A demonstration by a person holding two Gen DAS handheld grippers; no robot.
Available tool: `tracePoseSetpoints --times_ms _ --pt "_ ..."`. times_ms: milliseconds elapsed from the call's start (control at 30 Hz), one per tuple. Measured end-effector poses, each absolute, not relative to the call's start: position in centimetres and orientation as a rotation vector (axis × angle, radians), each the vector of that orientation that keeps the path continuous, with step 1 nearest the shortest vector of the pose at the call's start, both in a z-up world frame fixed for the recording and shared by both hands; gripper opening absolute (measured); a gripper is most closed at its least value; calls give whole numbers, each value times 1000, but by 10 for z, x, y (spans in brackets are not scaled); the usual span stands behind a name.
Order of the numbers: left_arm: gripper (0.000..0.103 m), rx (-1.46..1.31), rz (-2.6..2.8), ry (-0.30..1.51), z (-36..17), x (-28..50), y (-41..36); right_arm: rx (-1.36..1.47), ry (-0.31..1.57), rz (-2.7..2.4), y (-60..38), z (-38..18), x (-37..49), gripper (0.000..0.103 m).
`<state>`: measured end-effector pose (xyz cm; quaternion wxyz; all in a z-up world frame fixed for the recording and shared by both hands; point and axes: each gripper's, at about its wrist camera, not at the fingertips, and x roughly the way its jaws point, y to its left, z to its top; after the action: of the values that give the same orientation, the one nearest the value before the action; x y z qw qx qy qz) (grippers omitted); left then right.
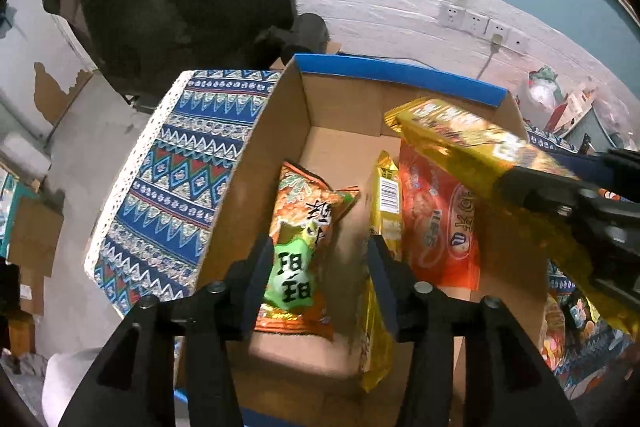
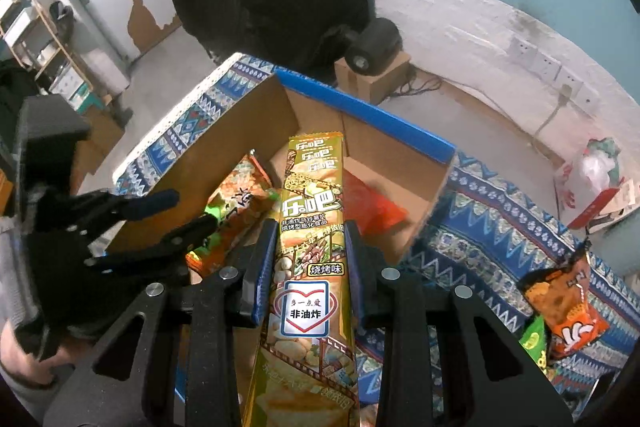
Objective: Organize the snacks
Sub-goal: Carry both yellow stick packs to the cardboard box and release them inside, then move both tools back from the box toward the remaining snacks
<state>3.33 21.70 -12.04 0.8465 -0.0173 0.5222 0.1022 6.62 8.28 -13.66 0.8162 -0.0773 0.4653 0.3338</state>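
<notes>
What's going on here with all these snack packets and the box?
A person with a gripper in each hand is packing snacks into a cardboard box. The left gripper is open over an orange and green snack bag lying in the box. The right gripper holds a long gold packet above the box. More snacks lie on the patterned tablecloth.

Your right gripper (image 2: 311,251) is clamping a long gold snack pack (image 2: 310,267) between its blue-padded fingers (image 2: 262,267), and the pack is pointing out over the open cardboard box (image 2: 384,155). Inside the box an orange-and-green snack bag (image 2: 236,203) is lying by the left wall, with a red-orange bag (image 2: 372,203) lying further right. Your left gripper (image 2: 176,211) is reaching in from the left, its jaws standing apart over the box wall. On the patterned cloth (image 2: 500,227) to the right, an orange chip bag (image 2: 568,307) is waiting.
</notes>
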Motion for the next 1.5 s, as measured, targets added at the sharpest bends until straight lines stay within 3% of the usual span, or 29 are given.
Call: tracePoseSetpoints --times_ms 400,500,567,633,800,1000,1500 --pt "56 -44 230 1076 -103 11 231 -162 1034 742 115 -157 73 31" --pt "59 -40 220 1066 -99 8 229 -164 1058 764 123 -163 76 36" --pt "60 -33 214 1060 -97 8 227 -168 1058 761 124 -164 75 45" --pt "60 -30 206 1058 -95 7 225 -168 1050 752 122 -161 72 66" --pt "60 -31 185 1050 -90 6 217 -168 1043 743 104 -150 66 73" --pt "66 0 145 1036 -84 6 197 -138 1022 696 61 -132 63 73" --pt "68 115 -41 1036 -79 5 116 -146 1064 533 -49 -140 50 74"
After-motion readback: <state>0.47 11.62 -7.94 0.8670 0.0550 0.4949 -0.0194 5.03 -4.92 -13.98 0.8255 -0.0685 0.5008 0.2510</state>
